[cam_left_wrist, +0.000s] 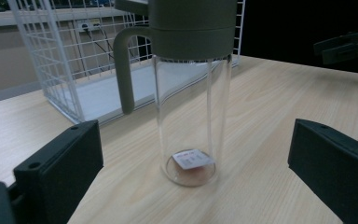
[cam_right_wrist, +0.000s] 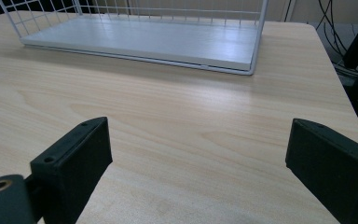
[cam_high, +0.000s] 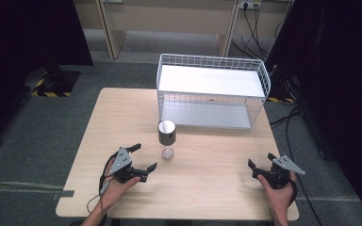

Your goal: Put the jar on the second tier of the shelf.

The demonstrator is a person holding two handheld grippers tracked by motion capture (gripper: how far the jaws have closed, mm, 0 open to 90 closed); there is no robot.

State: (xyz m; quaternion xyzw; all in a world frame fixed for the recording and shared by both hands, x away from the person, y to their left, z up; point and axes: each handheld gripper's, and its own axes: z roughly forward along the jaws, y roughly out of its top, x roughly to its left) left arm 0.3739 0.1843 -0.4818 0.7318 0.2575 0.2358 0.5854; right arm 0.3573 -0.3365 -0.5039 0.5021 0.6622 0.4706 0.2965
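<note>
High view: the bottle (cam_high: 167, 138) stands upright on the table (cam_high: 207, 174), in front of the rack (cam_high: 212, 92); the left gripper (cam_high: 145, 157) sits just beside it, jaws spread, the right gripper (cam_high: 259, 160) well apart. Left gripper view: bottle (cam_left_wrist: 191, 102) ahead between spread jaws, untouched. Right gripper view: jaws spread over bare table (cam_right_wrist: 191, 126).

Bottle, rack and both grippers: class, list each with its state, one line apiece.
Bottle: upright on the table, lid on, empty but for a small label at its base, not gripped.
Rack: upright at the table's far edge, both shelves empty.
Left gripper: open, jaws facing the bottle, not touching it.
Right gripper: open, holding nothing.
</note>
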